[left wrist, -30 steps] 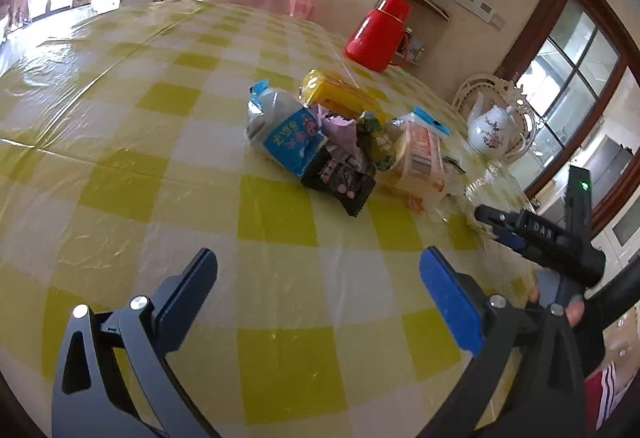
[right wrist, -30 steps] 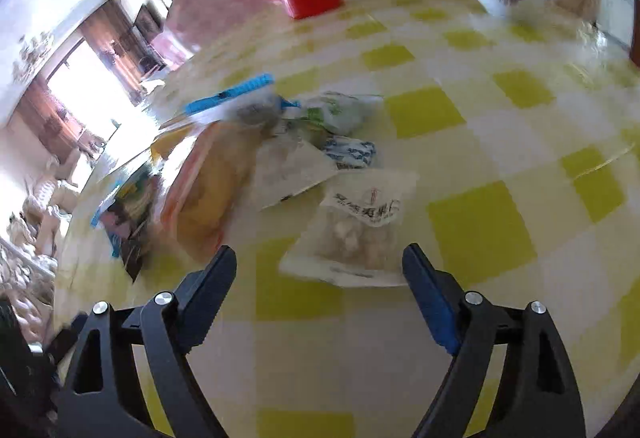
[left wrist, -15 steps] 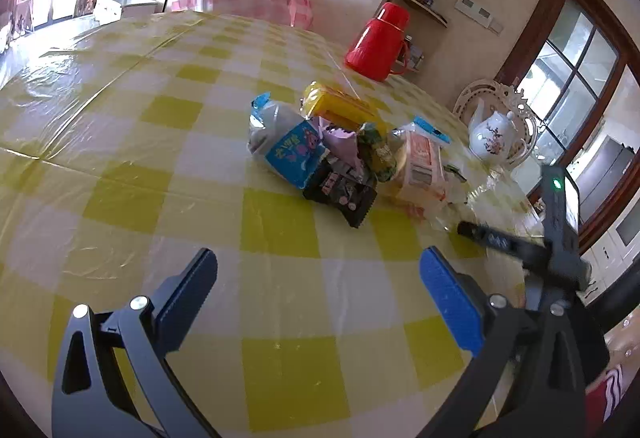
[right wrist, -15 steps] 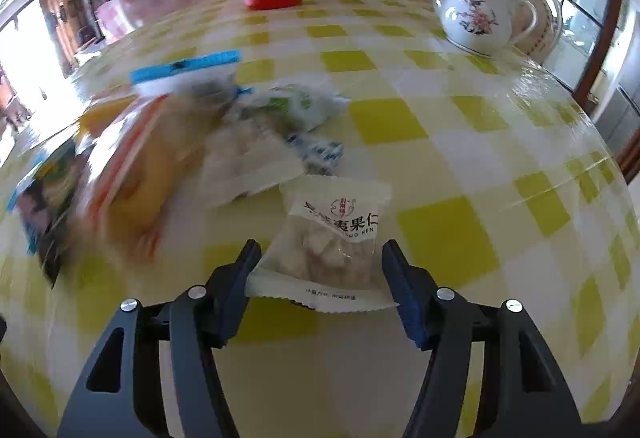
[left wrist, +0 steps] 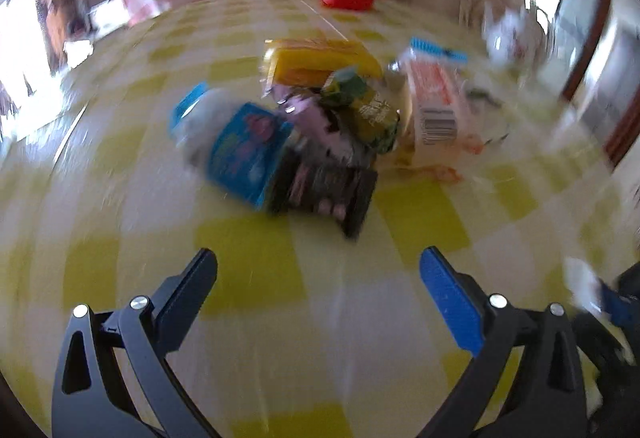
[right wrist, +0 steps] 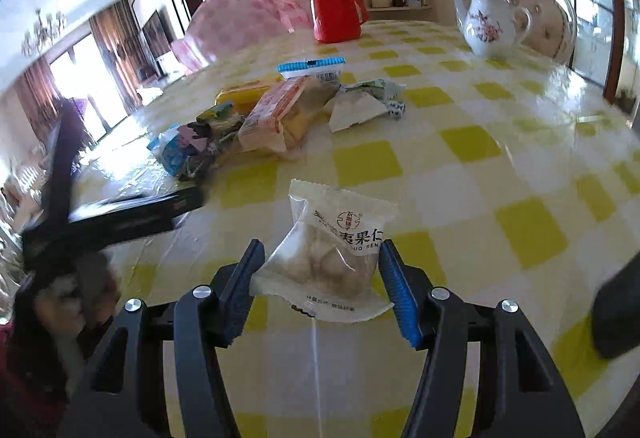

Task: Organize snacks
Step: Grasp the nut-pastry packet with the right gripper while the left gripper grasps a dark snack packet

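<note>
My right gripper is shut on a clear snack packet with a white label and holds it lifted above the yellow checked tablecloth. A pile of snacks lies further back at the left. In the blurred left wrist view my left gripper is open and empty, just short of the pile: a blue bag, a dark packet, a yellow pack and an orange-white bag. The left gripper also shows at the left of the right wrist view.
A red thermos jug and a white flowered teapot stand at the far side of the table. A pink checked cover sits behind the table at the left. A dark shape sits at the right edge.
My right gripper closed on the clear packet and lifted it off the table. My left gripper swung toward the pile, blurring its view, and stayed open.
</note>
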Demonstrator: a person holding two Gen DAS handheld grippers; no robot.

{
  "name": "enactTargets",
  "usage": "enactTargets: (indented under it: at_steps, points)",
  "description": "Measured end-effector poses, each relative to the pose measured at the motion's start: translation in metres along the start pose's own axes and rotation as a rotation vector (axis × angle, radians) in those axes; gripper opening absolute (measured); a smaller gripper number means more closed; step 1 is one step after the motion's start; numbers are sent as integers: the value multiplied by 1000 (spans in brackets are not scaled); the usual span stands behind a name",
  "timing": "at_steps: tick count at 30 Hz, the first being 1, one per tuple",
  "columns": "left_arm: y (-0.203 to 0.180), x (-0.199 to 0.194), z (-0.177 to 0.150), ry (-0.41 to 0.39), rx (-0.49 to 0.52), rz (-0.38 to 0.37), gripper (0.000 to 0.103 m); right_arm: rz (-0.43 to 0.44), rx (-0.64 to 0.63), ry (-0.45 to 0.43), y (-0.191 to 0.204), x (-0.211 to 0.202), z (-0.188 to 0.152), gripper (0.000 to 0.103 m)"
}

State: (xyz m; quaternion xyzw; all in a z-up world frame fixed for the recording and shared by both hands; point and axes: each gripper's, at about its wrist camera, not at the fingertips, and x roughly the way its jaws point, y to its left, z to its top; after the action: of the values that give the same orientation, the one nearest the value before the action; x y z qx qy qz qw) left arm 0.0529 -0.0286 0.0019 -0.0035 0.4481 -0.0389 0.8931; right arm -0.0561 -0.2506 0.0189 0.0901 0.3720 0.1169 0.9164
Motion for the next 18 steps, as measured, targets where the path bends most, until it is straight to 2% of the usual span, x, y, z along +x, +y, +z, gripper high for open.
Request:
enactTargets:
  at_steps: [2,5,6,7,8,9,10,12,18]
  points:
    - [1,13,11,26,4,-19,101,20,20,-19,-4,-3,0,59]
    - [5,26,26,26,28,19,96,15,16,-11,-2,0,0,59]
    - [5,26,28,17,39,27,79,15,8,-12,0,-1,0,59]
    - [4,23,27,-8,77,35,50,18,7,-14,0,-2,-1,59]
    - [2,21,26,-20,94,17,39,22,13,-17,-1,-2,-1,59]
    - [2,17,22,-25,103,7,15,29,22,-19,-3,-3,-1,59]
    - [3,13,18,-27,107,-24,1,35,30,-22,-5,-3,-1,59]
    - [9,6,9,-24,85,-80,0,40,33,-30,-6,-5,-1,59]
    - [21,-25,-11,-100,54,-130,0,56,35,-51,-7,-11,-3,59]
